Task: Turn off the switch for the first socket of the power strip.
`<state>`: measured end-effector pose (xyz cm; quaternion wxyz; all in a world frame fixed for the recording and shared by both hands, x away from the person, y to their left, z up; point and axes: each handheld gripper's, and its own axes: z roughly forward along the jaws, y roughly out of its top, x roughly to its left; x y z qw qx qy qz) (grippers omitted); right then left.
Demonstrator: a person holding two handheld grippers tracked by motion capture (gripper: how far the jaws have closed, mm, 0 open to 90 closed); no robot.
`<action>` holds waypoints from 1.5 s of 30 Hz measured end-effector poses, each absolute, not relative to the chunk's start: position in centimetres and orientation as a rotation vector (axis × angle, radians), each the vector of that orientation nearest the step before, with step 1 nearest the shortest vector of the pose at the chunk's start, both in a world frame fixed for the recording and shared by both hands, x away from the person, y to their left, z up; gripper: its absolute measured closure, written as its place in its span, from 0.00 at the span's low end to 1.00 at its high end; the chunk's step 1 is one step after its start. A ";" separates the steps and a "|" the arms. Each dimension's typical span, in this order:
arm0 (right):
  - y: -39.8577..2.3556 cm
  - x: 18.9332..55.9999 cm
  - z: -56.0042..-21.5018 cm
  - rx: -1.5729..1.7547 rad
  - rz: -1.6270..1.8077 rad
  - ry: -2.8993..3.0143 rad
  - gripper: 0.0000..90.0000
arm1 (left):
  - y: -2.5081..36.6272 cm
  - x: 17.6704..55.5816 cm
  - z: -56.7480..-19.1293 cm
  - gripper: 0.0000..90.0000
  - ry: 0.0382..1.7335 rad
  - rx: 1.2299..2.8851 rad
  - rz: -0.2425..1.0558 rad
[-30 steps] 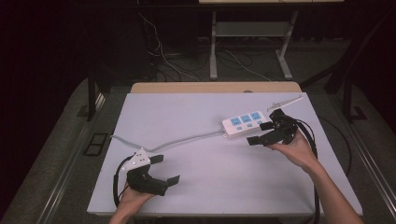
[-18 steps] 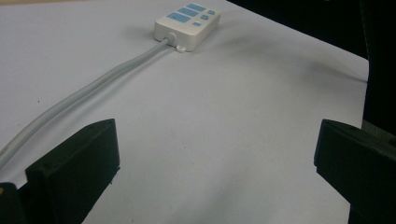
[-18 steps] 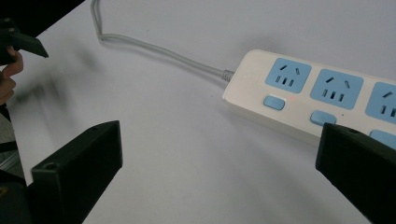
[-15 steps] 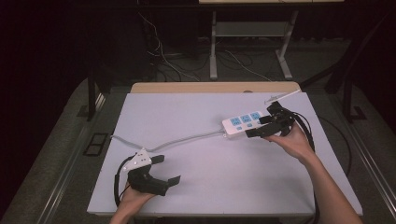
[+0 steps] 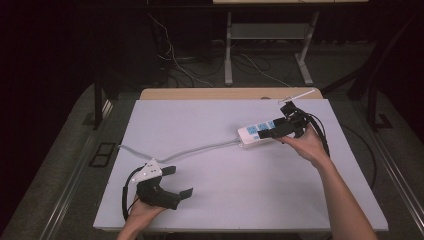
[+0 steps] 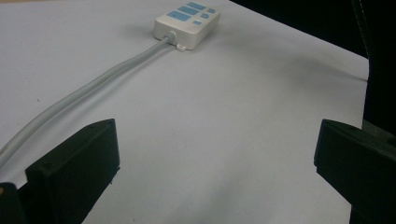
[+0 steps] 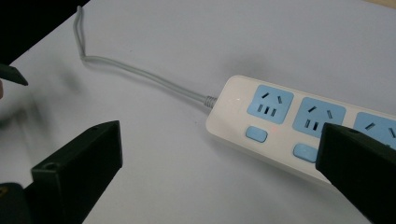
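A white power strip (image 5: 252,133) with blue sockets lies at the right of the white table (image 5: 225,210). Its grey cable (image 5: 200,147) runs left across the top. My right gripper (image 5: 274,129) hovers open at the strip's right end. In the right gripper view the strip (image 7: 275,116) lies between the spread jaws, the right jaw overlapping its near side, and the cable (image 7: 140,74) leads off to the upper left. My left gripper (image 5: 178,181) stands open near the front left with nothing in it. From the left gripper view the strip (image 6: 187,18) is far ahead, and its cable (image 6: 93,86) passes the left jaw.
A wooden edge (image 5: 210,93) borders the table's back. A thin white object (image 5: 300,94) lies at the back right corner. Beyond the table stand metal legs (image 5: 228,50) and loose floor cables (image 5: 180,65) in the dark.
My right gripper has shifted a little left and away from the person, closing in on the strip's right end. The left gripper has stayed where it was.
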<state>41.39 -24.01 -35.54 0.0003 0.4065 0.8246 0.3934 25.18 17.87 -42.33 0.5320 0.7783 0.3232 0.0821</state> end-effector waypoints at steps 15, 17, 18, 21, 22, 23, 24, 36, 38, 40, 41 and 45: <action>-23.6 42.6 -37.0 1.322 1.287 2.549 0.00 | 18.1 25.3 -42.3 0.00 0.769 1.846 0.188; -23.6 42.7 -37.0 1.325 1.284 2.544 0.00 | 18.1 25.3 -42.4 0.00 0.768 1.847 0.185; -23.6 42.8 -37.1 1.335 1.272 2.543 0.05 | 18.1 25.3 -42.4 0.00 0.766 1.847 0.183; -23.6 42.9 -37.3 1.334 1.255 2.531 0.24 | 18.1 25.3 -42.4 0.00 0.763 1.845 0.178; -23.7 43.0 -37.3 1.334 1.260 2.529 0.27 | 18.1 25.3 -42.4 0.00 0.761 1.846 0.179; -23.7 43.0 -37.3 1.334 1.260 2.529 0.27 | 18.1 25.3 -42.4 0.00 0.762 1.845 0.178; -23.7 43.1 -37.4 1.329 1.260 2.525 0.37 | 18.1 25.3 -42.4 0.00 0.761 1.846 0.180; -23.5 43.7 -38.4 1.373 1.240 2.514 0.96 | 18.2 25.4 -42.4 0.00 0.762 1.845 0.179; -23.4 43.8 -38.7 1.372 1.237 2.518 0.99 | 18.2 25.4 -42.4 0.00 0.762 1.846 0.179; -23.3 43.9 -38.8 1.374 1.239 2.517 0.99 | 18.2 25.4 -42.4 0.00 0.762 1.849 0.180; -23.3 44.0 -39.0 1.381 1.236 2.516 0.99 | 18.1 25.4 -42.4 0.00 0.763 1.850 0.180; -23.1 44.2 -39.4 1.392 1.236 2.516 0.99 | 18.1 25.4 -42.4 0.00 0.762 1.851 0.179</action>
